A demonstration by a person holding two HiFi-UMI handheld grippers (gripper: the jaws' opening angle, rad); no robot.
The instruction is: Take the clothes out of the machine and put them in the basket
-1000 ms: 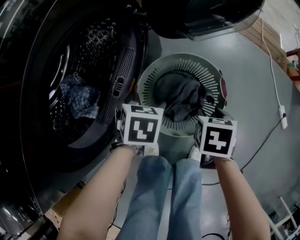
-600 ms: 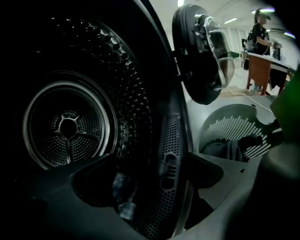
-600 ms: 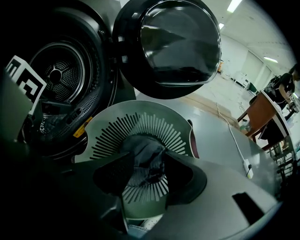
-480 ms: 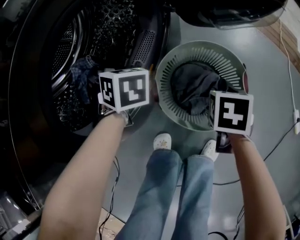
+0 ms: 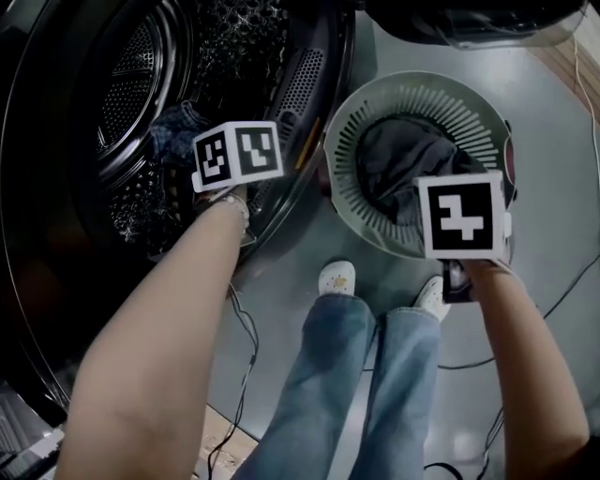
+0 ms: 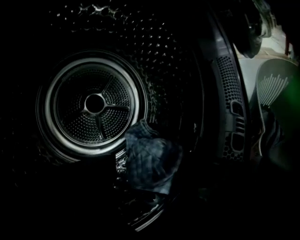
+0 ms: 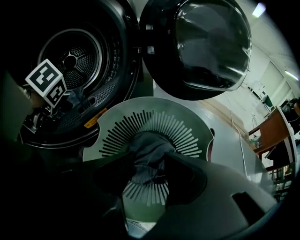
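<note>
Nearest: the person's legs in jeans [image 5: 361,375], standing on the grey floor [image 5: 553,187]. Right gripper [image 7: 147,166]: held over the near rim of the basket [image 5: 375,94], pointing steeply down, fingers a narrow gap apart and, as far as can be judged, pressing on nothing. Basket: round, slatted, on the floor just right of the machine's mouth, holding a heap of dark clothes [image 5: 403,159] that lies below those fingers. Left gripper [image 5: 237,155]: further left, at the mouth of the drum [image 6: 93,103], aimed inward, fingers wide and empty. Beyond it: one blue checked garment [image 6: 150,161] on the drum's bottom, just ahead of the fingers and untouched. Farthest: the open door [image 5: 469,19]. Progress: most clothes appear transferred, and the checked garment is the only one seen left to fetch.
</note>
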